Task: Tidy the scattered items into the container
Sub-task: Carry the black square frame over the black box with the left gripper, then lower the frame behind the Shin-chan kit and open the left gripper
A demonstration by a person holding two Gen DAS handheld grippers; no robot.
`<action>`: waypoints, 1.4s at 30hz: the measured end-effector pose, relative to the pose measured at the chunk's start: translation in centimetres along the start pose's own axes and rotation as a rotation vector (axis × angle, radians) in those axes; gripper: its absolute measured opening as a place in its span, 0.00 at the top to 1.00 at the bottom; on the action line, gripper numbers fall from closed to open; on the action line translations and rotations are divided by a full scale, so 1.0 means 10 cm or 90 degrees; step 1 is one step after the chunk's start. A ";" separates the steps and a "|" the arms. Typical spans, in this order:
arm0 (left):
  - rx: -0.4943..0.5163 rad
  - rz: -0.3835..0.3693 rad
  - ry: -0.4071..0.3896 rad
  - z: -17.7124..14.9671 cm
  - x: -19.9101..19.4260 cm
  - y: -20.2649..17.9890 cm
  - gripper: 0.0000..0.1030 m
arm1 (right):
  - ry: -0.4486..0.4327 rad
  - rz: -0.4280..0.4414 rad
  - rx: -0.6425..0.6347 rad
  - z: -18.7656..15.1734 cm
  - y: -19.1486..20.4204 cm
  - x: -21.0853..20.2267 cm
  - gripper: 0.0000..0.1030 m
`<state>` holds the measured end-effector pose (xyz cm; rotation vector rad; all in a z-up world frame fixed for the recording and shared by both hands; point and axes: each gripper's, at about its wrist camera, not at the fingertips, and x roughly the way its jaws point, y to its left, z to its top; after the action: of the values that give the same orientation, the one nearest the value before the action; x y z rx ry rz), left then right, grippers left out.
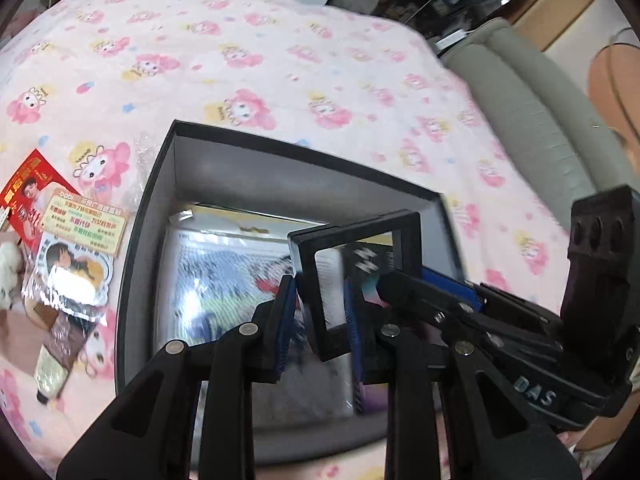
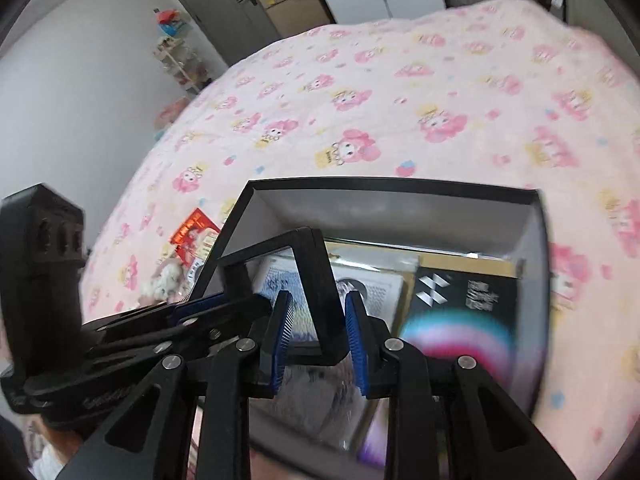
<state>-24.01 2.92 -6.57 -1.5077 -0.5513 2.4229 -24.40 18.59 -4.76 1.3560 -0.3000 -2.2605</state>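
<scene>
Both grippers over the open black box (image 1: 152,216) on the bed. Left gripper (image 1: 320,320) and right gripper (image 2: 318,326) each bracket an edge of the black square frame (image 2: 316,280); pads look slightly apart from it, so firm clamp: cannot tell. Frame hangs above packets already inside. Best: lower level, release both together. Far left, loose cards (image 1: 80,224) on the pink bedsheet (image 1: 280,60) remain.

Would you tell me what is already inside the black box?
Inside the black box lie a plastic-wrapped picture pack and a dark printed booklet. The black frame and both grippers cover anything beneath.
</scene>
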 end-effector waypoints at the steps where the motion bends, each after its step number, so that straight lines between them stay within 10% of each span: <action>1: -0.008 -0.004 0.011 0.01 0.09 0.03 0.78 | 0.005 0.002 0.003 -0.01 -0.03 0.07 0.76; 18: -0.008 0.107 0.116 0.00 0.82 0.04 0.77 | 0.110 -0.022 0.101 -0.11 -0.46 0.65 0.78; 26: 0.047 0.114 0.076 -0.03 0.65 -0.22 0.77 | -0.049 -0.046 0.106 -0.03 -0.50 0.16 0.78; 32: 0.075 0.076 0.120 -0.08 0.78 -0.35 0.77 | -0.009 -0.095 0.098 -0.05 -0.50 0.26 0.78; 42: 0.005 0.218 0.113 0.36 0.84 0.07 0.78 | 0.032 -0.122 0.109 -0.06 -0.60 0.39 0.78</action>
<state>-30.93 4.81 -12.23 -1.9260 -0.2640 2.4871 -27.13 21.84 -10.57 1.5876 -0.3678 -2.3962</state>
